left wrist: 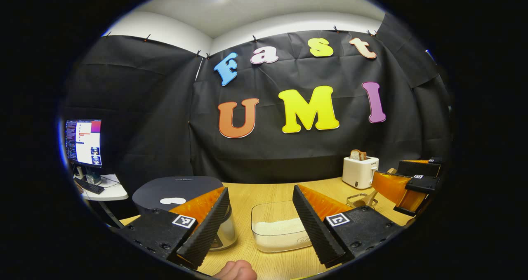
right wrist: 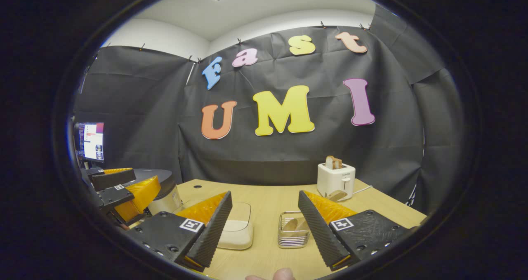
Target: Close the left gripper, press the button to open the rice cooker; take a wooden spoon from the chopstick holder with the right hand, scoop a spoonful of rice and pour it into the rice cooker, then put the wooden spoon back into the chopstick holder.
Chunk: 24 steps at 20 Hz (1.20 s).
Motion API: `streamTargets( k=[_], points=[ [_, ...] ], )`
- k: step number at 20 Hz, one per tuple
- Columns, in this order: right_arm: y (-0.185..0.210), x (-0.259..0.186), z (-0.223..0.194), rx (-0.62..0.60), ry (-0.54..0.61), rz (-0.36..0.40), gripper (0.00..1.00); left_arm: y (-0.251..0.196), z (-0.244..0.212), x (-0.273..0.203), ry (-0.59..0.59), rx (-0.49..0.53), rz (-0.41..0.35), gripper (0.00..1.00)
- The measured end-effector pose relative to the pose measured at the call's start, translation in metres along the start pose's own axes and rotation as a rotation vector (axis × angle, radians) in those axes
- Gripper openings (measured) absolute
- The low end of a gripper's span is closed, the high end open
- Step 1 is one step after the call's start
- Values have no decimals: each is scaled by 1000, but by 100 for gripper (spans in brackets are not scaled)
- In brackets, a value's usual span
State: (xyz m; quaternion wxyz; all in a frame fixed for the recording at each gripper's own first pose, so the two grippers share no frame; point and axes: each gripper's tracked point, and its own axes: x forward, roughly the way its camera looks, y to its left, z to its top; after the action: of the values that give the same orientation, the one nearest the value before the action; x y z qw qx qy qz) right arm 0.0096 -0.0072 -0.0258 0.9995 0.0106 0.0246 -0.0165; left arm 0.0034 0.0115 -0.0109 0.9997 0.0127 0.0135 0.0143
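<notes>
Left gripper view: left hand-held gripper (left wrist: 260,220) hangs above the desk (left wrist: 264,191) with fingers wide apart, holding nothing; rice cooker (left wrist: 177,193) sits just beyond its left finger, lid down, pale button patch on top. Rice container (left wrist: 280,226) lies between the fingers, farther off. Right hand-held gripper (right wrist: 265,226) is also spread apart and empty, with the wire chopstick holder (right wrist: 293,229) near its right finger and wooden spoon (right wrist: 292,224) lying inside. Toaster (right wrist: 336,180) stands at the back, well apart. Risks: pressing the button with fingers apart could straddle or slip off it, so the lid stays down; left must close first. The holder looks light and could tip or slide when the spoon is pulled. A shallow grip could let the spoon twist and spill rice on the desk.
</notes>
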Motion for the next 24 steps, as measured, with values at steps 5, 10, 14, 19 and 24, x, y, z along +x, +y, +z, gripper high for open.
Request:
streamTargets(
  k=[5,10,14,19,24],
  points=[
    [-4,-2,2,3,-4,-11,92,-5,2,-3,0,-23,-5,99],
    [-24,-7,8,-13,-8,-40,95,-13,5,-3,-11,-41,-15,98],
    [-39,-11,11,-13,-20,-52,95,-15,9,-5,-23,-46,5,98],
    [-52,-13,6,7,6,-34,96,-26,12,-13,-28,-55,11,98],
    [-52,-15,-13,35,39,14,95,-13,5,-17,14,-98,53,98]
  ],
)
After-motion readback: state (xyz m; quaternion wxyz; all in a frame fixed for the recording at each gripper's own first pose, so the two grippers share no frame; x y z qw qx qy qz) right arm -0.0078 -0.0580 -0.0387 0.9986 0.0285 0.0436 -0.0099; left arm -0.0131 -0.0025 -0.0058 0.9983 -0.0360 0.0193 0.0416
